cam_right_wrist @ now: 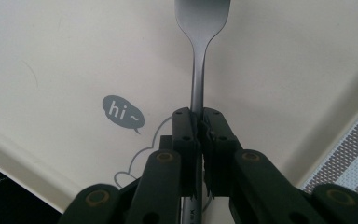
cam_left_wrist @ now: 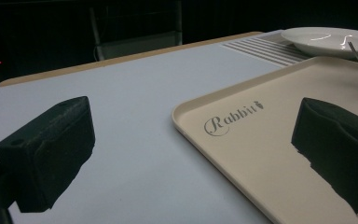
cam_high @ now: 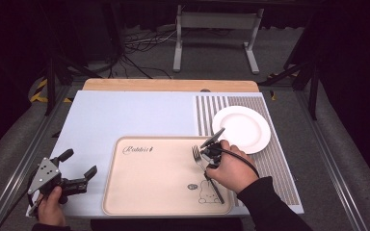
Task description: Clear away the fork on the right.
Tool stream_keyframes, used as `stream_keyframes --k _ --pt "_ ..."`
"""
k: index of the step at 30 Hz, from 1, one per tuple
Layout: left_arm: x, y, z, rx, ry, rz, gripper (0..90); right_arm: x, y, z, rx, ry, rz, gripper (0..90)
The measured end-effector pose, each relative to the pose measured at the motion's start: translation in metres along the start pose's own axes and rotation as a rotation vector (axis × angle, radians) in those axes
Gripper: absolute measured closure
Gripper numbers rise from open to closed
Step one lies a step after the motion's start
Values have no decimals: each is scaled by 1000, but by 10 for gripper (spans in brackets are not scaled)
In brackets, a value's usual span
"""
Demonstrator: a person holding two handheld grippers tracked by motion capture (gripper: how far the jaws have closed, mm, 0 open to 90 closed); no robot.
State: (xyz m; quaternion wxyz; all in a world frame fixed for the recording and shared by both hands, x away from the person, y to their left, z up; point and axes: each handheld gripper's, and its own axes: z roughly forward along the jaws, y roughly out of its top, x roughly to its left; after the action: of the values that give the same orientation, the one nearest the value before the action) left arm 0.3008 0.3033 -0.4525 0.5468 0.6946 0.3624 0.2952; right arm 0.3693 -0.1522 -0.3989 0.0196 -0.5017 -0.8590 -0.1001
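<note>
Right gripper (cam_high: 214,155) is clamped on the fork (cam_high: 203,168): fingers (cam_right_wrist: 186,140) pinched nearly together on the handle, just below the neck. Fork sits over the right part of the tray (cam_high: 139,192), tines toward the plate (cam_high: 241,129), handle running back toward the person, slightly slanted against the tray's long edge. I can't tell whether it rests on the tray or is lifted just off it.

Key relation for the next move: the plate lies just past the tray's far right corner, roughly on the line of the fork's long axis, so the tines already aim about where they'd go. My read is the right hand only has to carry forward and a bit right; the tray rim is the thing to clear.

Left gripper (cam_high: 77,171) hangs off the tray's left edge over the worktop (cam_high: 125,115), fingers (cam_left_wrist: 51,149) spread wide with nothing between them. It is well apart from the fork; the right hand is the working one.

View differences: right gripper view shows the clamp itself, handle pinched between the pads, tine roots at top, over the "hi~" print (cam_right_wrist: 121,113). High view gives fork-to-plate layout but the hand covers the grip. Left gripper view shows the tray's "Rabbit" print, the plate (cam_left_wrist: 331,39) beyond the tray's far edge, and a sliver of tines at the right border.
</note>
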Motion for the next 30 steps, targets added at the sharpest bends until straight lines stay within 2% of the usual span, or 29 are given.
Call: stream_keyframes --k 30 --pt "0 0 0 -4 1 0 1 -2 1 11 44 -9 24 843"
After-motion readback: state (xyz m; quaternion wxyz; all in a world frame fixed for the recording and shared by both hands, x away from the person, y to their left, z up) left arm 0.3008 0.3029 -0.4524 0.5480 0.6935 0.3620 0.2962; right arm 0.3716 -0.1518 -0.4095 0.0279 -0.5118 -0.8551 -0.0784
